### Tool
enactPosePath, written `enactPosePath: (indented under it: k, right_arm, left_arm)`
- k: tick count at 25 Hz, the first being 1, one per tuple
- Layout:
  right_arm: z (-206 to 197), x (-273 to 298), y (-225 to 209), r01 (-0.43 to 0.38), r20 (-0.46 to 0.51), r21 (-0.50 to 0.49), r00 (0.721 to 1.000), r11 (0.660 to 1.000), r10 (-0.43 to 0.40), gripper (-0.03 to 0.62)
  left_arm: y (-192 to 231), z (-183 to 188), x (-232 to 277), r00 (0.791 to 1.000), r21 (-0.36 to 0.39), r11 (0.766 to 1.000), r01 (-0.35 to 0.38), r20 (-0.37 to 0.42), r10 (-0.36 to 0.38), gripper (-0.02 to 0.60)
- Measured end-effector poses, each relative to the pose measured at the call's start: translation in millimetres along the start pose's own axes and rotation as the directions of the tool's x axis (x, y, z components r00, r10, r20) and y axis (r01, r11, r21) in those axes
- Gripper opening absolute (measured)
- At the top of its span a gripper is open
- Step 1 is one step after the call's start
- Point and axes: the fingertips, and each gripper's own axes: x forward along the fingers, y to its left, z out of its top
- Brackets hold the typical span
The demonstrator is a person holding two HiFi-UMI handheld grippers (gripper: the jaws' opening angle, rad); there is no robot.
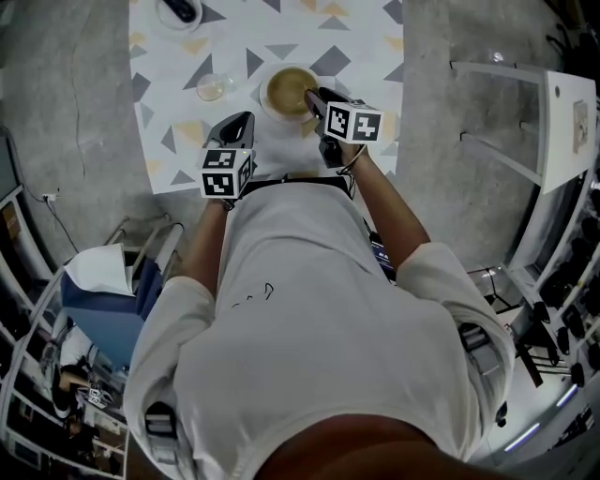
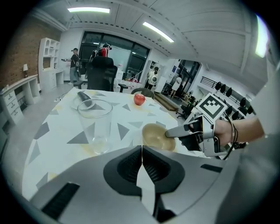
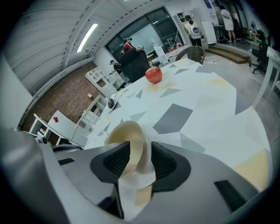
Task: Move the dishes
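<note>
Head view: a person in a white shirt stands at a table (image 1: 375, 37) with a triangle-patterned cloth; the right gripper (image 1: 310, 95) reaches to the near rim of a bowl (image 1: 286, 86), while the left gripper (image 1: 244, 119) hovers just beside it, off the dishes; a glass (image 1: 211, 87) stands left of the bowl, and a plate (image 1: 178, 11) lies at the far edge.

Left gripper view: the left gripper (image 2: 142, 151) has its jaws pressed together with nothing between them; ahead stand the glass (image 2: 95, 126) and the bowl (image 2: 155, 135), whose rim the right gripper (image 2: 171, 132) pinches; an apple (image 2: 139, 99) sits further back; the plate (image 2: 83, 98) carries something dark, perhaps a utensil.

Right gripper view: the right gripper (image 3: 140, 157) clamps the bowl (image 3: 127, 138) by its rim, one jaw inside and one outside; the apple (image 3: 153, 75) lies well beyond.
</note>
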Motion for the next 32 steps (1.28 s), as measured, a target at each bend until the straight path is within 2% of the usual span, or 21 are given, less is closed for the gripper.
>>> enactPosePath:
  k: [11,15,18,19,32]
  right_arm:
    - [0.7,15.7,7.1,-0.01,-0.015,0.058,1.0,0.998,0.011,0.172]
    - [-1.9,17.8,4.1,0.0,-0.019,0.082,1.0,0.997,0.002,0.145]
    - [-1.6,14.1,-1.0,0.022,-0.008,0.098,1.0,0.995,-0.021,0.064]
    - [-1.3,12.6,-2.5,0.024,-0.004,0.104,1.0,0.994,-0.024,0.048]
    - [5.2,-23.9,-11.4,0.022,0.066,0.105,0.997,0.994,-0.029,0.029]
  left_arm:
    - [5.0,0.8,1.2,1.0,-0.053,0.999,0.012,0.003,-0.012,0.021]
    - [5.0,-0.9,2.7,1.0,-0.07,0.997,0.026,-0.006,-0.026,0.021]
    - [4.4,-1.6,5.9,0.999,-0.083,0.996,0.044,-0.014,-0.045,0.021]
    - [3.9,-1.1,7.2,0.999,-0.083,0.995,0.048,-0.016,-0.05,0.021]
    - [-20.5,21.0,19.1,0.995,-0.013,0.995,0.104,-0.008,-0.104,0.021]
